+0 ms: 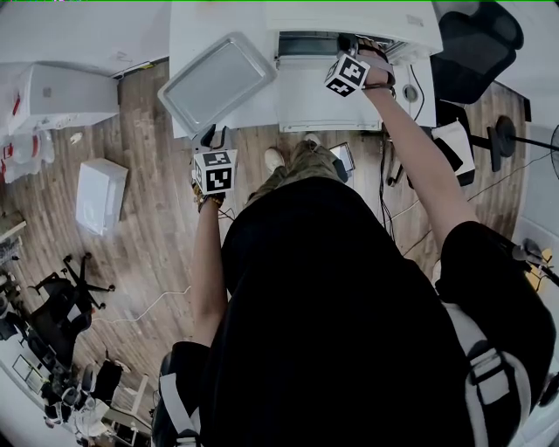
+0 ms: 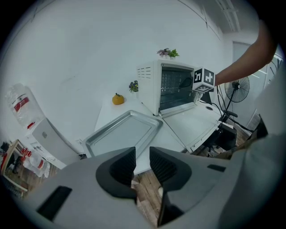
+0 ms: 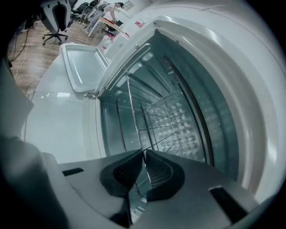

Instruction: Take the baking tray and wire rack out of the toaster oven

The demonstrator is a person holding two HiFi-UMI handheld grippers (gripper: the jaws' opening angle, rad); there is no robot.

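In the head view, you are reaching your right gripper [image 1: 352,44] into the mouth of the toaster oven [image 1: 349,19], over its dropped door [image 1: 319,100]. Your left gripper [image 1: 212,136] is hanging at the near edge of the table [image 1: 188,26]. The baking tray [image 1: 214,80] is already lying out on that table, just beyond the left fingertips and beside the oven.

In the left gripper view, your jaws are standing partly apart with nothing between them. The tray is sitting ahead of the fingers, its long side running away and to the right.

In the right gripper view, your jaws are pinching almost fully together on the front wire of the wire rack [image 3: 167,118], which is sitting inside the oven. The rack is stretching straight ahead from the fingers, deeper into the cavity. So the pull is probably running back along the line your gripper points, toward you and out over the door. Your right hand is the one on the rack; your left is well apart from it.
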